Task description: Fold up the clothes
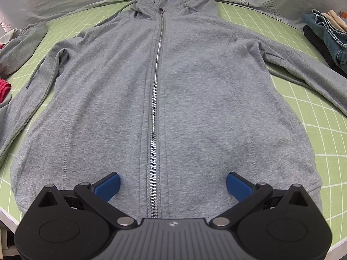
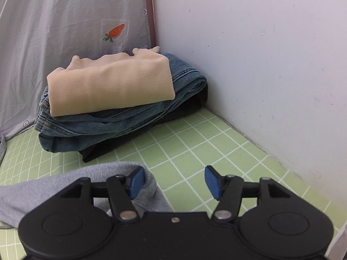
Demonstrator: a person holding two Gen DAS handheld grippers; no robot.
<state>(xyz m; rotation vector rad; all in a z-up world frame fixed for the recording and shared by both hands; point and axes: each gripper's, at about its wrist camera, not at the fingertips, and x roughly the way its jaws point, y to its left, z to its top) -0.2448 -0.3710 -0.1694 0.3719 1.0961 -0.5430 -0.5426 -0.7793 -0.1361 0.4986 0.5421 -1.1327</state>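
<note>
I take the hoodie as my landmark: it lies flat, front up, on the gridded mat, its zipper running away from me to the hood at the far end. My left claw hangs over its near hem, open, one pad on either side of the zipper. Left of the hoodie lies a heap of other clothes. To its right, in the corner, a folded stack sits on the mat against the wall. My right claw stands open over the hoodie's right sleeve end.
</note>
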